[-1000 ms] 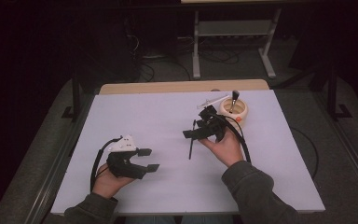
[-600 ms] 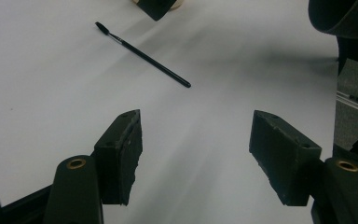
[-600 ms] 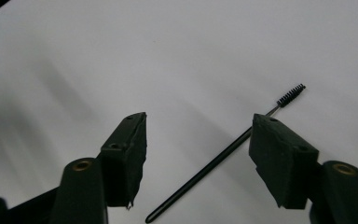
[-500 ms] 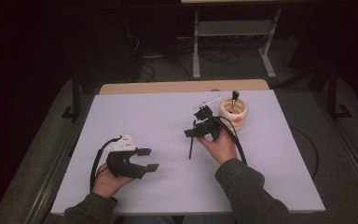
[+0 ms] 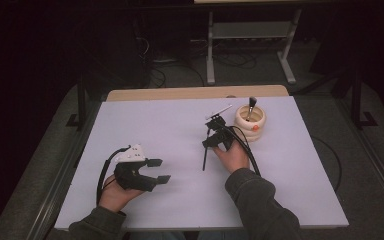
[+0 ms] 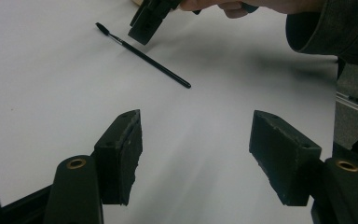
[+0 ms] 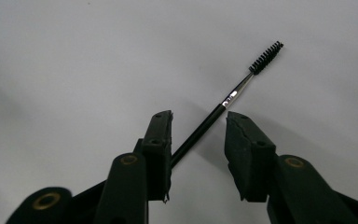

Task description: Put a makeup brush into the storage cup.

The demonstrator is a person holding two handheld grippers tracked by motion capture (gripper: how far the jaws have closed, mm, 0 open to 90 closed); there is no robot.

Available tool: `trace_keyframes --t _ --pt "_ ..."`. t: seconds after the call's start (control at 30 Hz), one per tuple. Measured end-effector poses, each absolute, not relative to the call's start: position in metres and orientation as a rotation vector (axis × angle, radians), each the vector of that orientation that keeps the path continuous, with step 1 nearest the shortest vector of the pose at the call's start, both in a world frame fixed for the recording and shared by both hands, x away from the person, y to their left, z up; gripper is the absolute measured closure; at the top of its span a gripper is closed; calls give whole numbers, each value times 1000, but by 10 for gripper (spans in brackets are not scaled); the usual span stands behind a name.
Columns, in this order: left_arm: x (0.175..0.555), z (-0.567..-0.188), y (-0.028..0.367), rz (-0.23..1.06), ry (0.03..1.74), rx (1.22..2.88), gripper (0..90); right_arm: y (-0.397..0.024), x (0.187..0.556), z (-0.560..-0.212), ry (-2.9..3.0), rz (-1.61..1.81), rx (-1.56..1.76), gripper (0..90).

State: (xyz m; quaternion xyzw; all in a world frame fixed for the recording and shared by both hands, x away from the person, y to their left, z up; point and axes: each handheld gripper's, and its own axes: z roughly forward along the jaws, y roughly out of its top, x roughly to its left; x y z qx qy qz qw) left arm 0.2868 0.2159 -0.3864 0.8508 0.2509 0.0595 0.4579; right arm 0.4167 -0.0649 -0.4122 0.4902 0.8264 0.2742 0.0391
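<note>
A thin black spoolie brush (image 5: 205,161) lies flat on the white table (image 5: 145,125), bristle end pointing away from the person. My right gripper (image 5: 211,144) points down over the brush's far half. In the right gripper view the brush handle (image 7: 233,97) runs between the jaws of the right gripper (image 7: 198,117), which have just been closing. A gap still shows on both sides, so the pads do not press it. My left gripper (image 5: 161,170) rests low at the front left, open with nothing between its jaws (image 6: 196,116). It looks toward the brush (image 6: 144,55).
A cream ribbed cup (image 5: 250,126) holding a dark-tipped makeup brush (image 5: 251,103) stands just right of and behind the right gripper. A black cable (image 5: 245,150) trails back along the right forearm. The table's wooden back edge (image 5: 195,93) borders a dark floor.
The right gripper has sunk toward the table over the brush and its jaws have narrowed around the handle. The left hand has stayed put.
</note>
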Motion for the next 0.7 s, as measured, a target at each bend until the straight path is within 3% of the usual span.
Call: trace_keyframes --t 0.7 --pt "287 -386 216 144 619 2097 343 -57 426 -426 2524 758 1592 679"
